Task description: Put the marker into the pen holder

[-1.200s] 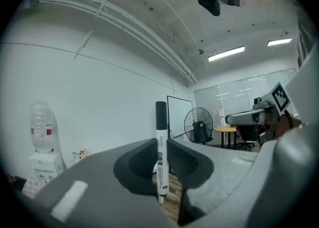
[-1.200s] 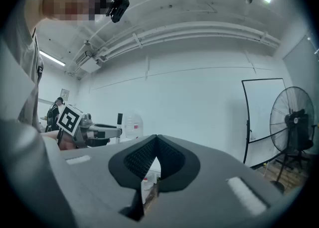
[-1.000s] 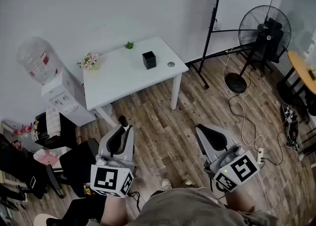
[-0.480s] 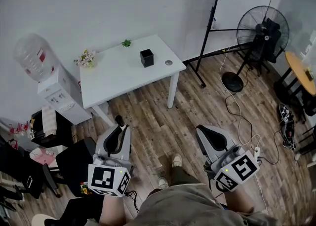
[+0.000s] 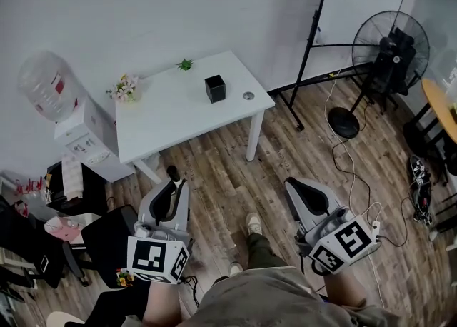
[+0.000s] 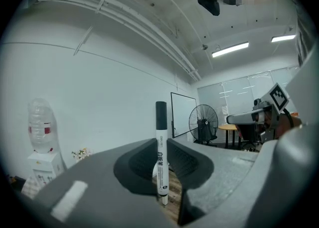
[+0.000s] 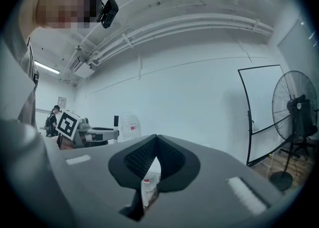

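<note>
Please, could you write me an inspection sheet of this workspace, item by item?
Surface: white rectangular table, standing on the wooden floor.
Job's things: black square pen holder on the table; white marker with black cap upright, not yet inside the holder.
Clutter: small flower bunch, green plant, small round object, all on the table.
Grippers: left gripper shut on the marker; right gripper shut, empty.
Cables: pale cables trail over the floor.
Surroundings: black standing fan, water dispenser, whiteboard.
</note>
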A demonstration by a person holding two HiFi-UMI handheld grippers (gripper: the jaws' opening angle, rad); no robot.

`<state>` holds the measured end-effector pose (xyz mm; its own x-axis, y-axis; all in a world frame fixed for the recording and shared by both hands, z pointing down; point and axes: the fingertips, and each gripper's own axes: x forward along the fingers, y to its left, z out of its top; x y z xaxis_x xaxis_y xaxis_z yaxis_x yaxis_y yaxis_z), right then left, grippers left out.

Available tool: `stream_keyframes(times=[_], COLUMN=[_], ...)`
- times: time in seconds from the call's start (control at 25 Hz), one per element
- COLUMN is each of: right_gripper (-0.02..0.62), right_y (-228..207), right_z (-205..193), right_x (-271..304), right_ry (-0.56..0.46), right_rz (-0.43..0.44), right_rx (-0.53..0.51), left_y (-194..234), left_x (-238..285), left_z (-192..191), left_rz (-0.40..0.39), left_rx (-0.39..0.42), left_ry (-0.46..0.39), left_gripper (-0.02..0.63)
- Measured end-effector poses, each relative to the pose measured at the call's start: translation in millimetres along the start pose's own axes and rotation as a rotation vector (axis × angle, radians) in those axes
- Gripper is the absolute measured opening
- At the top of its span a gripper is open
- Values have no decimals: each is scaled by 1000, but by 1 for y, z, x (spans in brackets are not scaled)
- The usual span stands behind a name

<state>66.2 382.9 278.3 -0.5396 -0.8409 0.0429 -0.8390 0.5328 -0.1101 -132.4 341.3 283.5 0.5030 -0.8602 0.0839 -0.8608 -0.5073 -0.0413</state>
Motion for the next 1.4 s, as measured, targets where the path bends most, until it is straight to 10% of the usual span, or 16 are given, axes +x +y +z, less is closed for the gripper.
stream_keyframes(times=[0.72,1.4], right_gripper=[29,29], right_y=[-167,-234], right_z=[16,5], right_x=[150,213], right_ry=[39,76], right_rz=[131,168], right_rx=[24,26], left_y=[38,62], left_x=[206,275], left_z=[24,24], left_rz=[84,137], left_rx=[57,64], left_ry=[29,34], left_gripper=[63,63])
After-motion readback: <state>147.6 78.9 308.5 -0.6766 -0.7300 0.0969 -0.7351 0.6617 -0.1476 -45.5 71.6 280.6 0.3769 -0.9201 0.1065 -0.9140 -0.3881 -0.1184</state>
